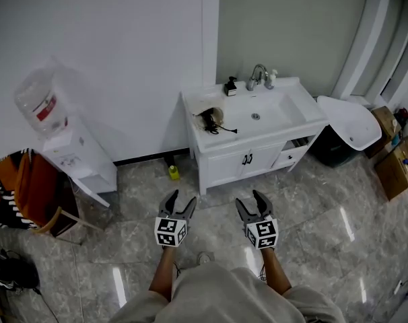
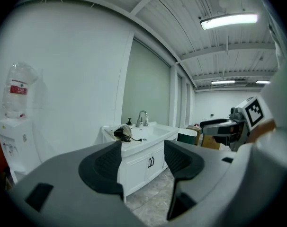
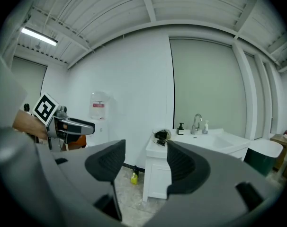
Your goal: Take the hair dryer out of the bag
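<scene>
The dryer [image 1: 208, 120] lies in its bag [image 1: 218, 112] on the left end of the vanity [image 1: 258, 136], far ahead. The left gripper [image 1: 182, 199] and right gripper [image 1: 249, 201] hang open and empty, well apart from it. The bag looks light and sits near the counter's edge, so pulling the dryer without pinning the bag could drag both off. The cord [image 1: 228, 131] may snag the bag's mouth.

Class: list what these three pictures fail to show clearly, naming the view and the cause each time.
- Hair dryer: head view, too small; the bag seems to cover part of it.
- Vanity cabinet, inside: every view, shut doors hide it.
- Yellow bottle, label: head view, too small.
- Dark object at lower left: head view, cut off by the frame edge.
</scene>
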